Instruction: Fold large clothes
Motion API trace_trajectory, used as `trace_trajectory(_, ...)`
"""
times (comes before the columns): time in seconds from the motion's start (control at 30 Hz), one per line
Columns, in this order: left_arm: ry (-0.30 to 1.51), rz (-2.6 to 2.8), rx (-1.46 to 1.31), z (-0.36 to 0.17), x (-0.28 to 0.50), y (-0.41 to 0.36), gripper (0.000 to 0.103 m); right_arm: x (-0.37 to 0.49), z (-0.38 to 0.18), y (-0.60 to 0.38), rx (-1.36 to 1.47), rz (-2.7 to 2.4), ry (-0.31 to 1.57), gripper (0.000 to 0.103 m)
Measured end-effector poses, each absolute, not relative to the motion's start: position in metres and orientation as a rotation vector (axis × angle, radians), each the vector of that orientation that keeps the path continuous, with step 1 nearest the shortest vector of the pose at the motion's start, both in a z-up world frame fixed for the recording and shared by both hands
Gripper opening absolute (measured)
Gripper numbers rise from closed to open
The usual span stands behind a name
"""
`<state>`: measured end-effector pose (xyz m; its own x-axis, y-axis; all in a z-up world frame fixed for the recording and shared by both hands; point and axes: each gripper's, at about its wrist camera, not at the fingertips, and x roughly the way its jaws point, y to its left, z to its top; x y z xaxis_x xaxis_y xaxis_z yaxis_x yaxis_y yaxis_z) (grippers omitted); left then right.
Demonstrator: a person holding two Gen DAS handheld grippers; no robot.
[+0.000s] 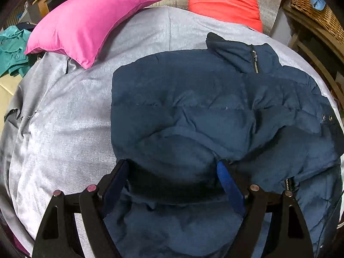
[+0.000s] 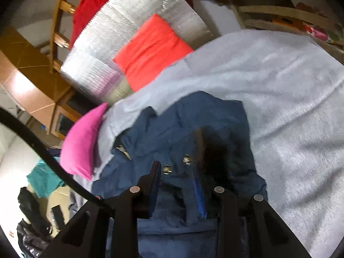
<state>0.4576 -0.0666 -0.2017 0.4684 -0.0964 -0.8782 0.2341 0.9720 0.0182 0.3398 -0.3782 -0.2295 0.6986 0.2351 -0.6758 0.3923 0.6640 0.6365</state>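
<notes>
**Jacket partly folded, more to go**

On the grey bedcover, the navy puffer jacket lies bunched, folding seemingly unfinished. Left gripper spreads wide over its hem; right gripper stands half-open, fabric between its fingers.

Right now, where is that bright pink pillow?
In the left wrist view, the pink pillow lies upper left on the grey bedcover, left of the navy jacket and the orange cushion.

Left claw spread wide over navy jacket on grey sheet.
</notes>
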Motion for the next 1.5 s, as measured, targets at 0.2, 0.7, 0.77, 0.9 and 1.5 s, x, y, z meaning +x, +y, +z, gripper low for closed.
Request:
trace_trajectory(0.2, 1.063, -0.188, 0.127, -0.200, 0.456, -0.064, 0.084, 0.356, -0.230, -0.346, 0.759, -0.036, 0.878, 0.033)
trace_trajectory(0.7, 1.001, -0.160, 0.077, -0.180, 0.450, -0.051, 0.085, 0.365, -0.227, -0.322, 0.749, -0.008, 0.864, 0.033)
trace_trajectory(0.77, 1.025, -0.145, 0.075, -0.186, 0.452, -0.047, 0.085, 0.370, -0.229, -0.303, 0.723, 0.038, 0.889, 0.033)
trace_trajectory(0.9, 1.098, -0.147, 0.073, -0.207, 0.457, -0.045, 0.085, 0.387, -0.261, -0.275, 0.737, 0.076, 1.052, 0.034)
trace_trajectory(1.5, 1.048, -0.093, 0.032, -0.187, 0.458, -0.018, 0.085, 0.393, -0.260, -0.328, 0.885, 0.033, 0.977, 0.040)
